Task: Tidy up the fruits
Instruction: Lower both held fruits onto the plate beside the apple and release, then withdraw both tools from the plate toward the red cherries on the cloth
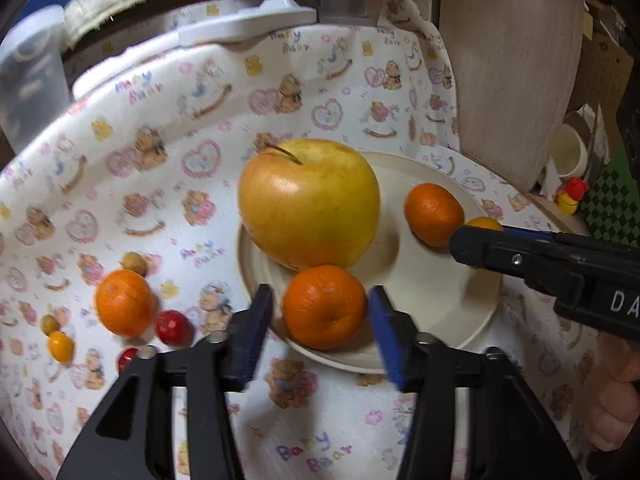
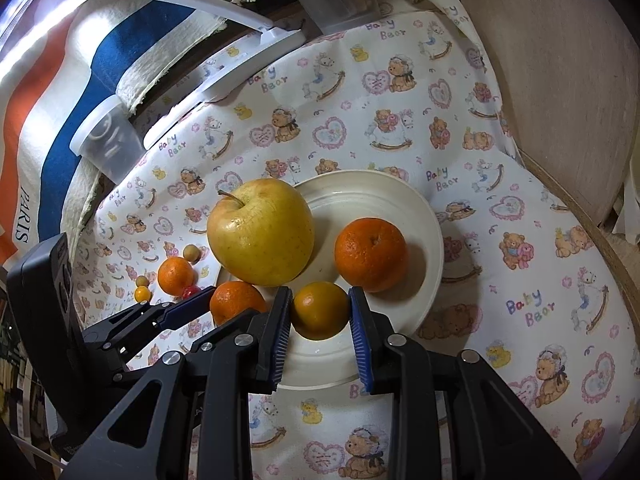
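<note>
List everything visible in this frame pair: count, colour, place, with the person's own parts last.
apple: 1, yellow, on plate, left part
mandarins on plate: 2, orange, one right, one near left rim
small yellow-orange citrus: 1, between right gripper's fingers, over plate
plate: 1, cream, on cloth
mandarin on cloth: 1, orange, left of plate
small fruits: several, red, yellow, tan, around it
tablecloth: 1, white, bear print
plastic tub: 1, clear, far left
left gripper: open, around near mandarin
right gripper: on citrus
</note>
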Tool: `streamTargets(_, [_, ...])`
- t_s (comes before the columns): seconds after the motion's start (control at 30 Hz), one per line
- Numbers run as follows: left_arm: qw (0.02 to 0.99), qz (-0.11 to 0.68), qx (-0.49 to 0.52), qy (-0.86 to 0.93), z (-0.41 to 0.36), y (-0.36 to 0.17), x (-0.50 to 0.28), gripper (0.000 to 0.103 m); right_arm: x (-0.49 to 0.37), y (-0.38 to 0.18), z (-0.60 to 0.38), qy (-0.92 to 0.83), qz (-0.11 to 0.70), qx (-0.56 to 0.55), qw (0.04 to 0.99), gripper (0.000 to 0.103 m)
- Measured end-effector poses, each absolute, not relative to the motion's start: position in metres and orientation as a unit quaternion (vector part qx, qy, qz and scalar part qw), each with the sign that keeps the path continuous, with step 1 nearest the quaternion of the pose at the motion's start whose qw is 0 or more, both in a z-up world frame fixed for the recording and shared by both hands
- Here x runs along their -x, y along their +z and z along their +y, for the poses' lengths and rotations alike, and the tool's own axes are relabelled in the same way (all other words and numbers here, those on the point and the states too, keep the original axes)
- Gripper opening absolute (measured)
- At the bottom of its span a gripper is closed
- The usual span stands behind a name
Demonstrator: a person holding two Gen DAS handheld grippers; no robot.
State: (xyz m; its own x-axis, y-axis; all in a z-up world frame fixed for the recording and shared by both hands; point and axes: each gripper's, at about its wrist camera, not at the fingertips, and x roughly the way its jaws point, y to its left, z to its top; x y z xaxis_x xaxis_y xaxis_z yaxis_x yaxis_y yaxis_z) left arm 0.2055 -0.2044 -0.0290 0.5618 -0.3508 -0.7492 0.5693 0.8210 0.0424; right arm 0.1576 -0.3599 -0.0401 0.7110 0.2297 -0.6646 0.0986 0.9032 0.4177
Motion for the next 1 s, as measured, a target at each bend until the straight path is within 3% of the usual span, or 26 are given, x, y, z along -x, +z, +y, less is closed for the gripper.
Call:
streamTargets(0.03, [0.877, 0.377, -0.143, -0.26, -0.203, -0.027, -0.204, 0.067, -0.158, -0.04, -0.36, 0.037, 0.379, -0.217, 0.899, 0.03])
streamTargets(0.7, [0.931, 0.292, -0.087, -0.2, -0.118, 0.013, -0.167, 0.082, -0.168, -0.054, -0.347, 0.031, 0.416, -0.185, 0.89, 0.031])
streamTargets(0.73, [0.933, 0.29, -0.079, -0.198, -0.11, 0.015, -0.165, 0.082, -0.168, -0.054, -0.347, 0.035, 0.414, -0.189, 0.89, 0.033])
streamTargets(0.8, [0.937, 0.286, -0.068, -0.191, -0.096, 0.017, -0.162, 0.082, -0.165, -0.051, -0.348, 0.037, 0.398, -0.2, 0.894, 0.064])
streamTargets(0.83, [0.939, 0.281, -0.064, -0.186, -0.089, 0.019, -0.16, 0.082, -0.162, -0.049, -0.348, 0.034, 0.388, -0.203, 0.898, 0.071])
streamTargets(1.0, [0.954, 0.247, -0.043, -0.163, -0.059, 0.026, -0.153, 0.083, -0.146, -0.027, -0.346, 0.016, 0.32, -0.176, 0.931, 0.072])
